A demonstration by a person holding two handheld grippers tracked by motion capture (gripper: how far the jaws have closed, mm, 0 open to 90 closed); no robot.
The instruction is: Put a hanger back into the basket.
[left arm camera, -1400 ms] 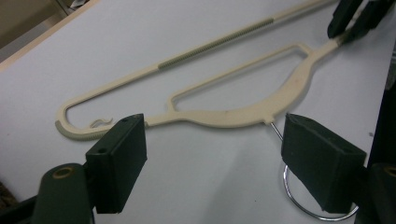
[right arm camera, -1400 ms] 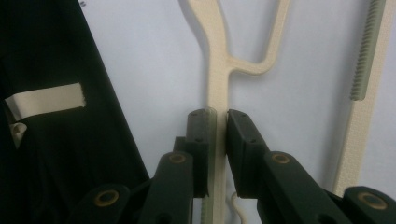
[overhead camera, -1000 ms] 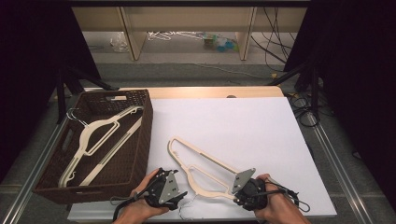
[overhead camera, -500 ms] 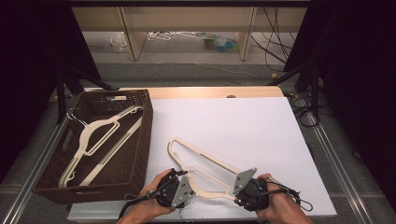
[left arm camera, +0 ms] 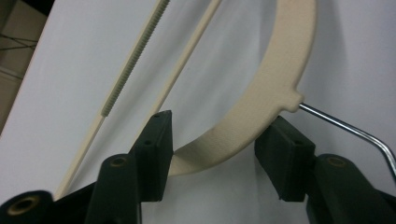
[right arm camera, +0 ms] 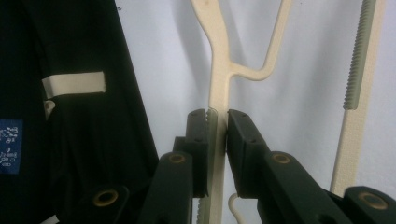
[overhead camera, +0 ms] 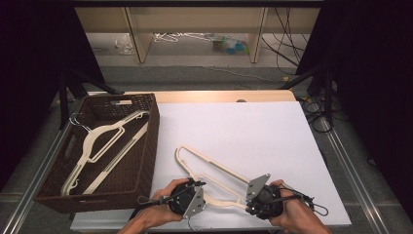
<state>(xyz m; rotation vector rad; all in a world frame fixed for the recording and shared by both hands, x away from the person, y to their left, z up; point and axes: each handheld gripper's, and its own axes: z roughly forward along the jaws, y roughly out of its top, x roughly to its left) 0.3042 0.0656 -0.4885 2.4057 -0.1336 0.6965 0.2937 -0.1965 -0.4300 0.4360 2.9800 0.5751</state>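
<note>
At the near edge of the white surface (overhead camera: 253, 131), the person's two hands each carry a gripper over a cream plastic hanger (overhead camera: 214, 170) that lies flat, its long axis running diagonally from the near right toward the middle left. The right gripper (right arm camera: 218, 116) is clenched on one thin arm of that hanger: in the right gripper view both black jaws press the cream strip from either side, just below the fork where the arm splits. In the high view this gripper (overhead camera: 263, 200) sits at the hanger's near right end, with its cable trailing off to the right. The left gripper (left arm camera: 219, 144) straddles the curved neck of the hanger near the base of the metal hook (left arm camera: 355, 133); its jaws have just been closing, with the neck between them. One jaw lies against the inner side of the curve, while the other stands just beside the outer side, and full contact on that side cannot be confirmed, so the grip is not yet made. In the high view the left gripper (overhead camera: 187, 197) sits at the hanger's near middle. Farther off to the left, a dark brown wicker basket (overhead camera: 146, 105) stands on the surface's left side, holding another cream hanger (overhead camera: 100, 144) with a metal hook.
</note>
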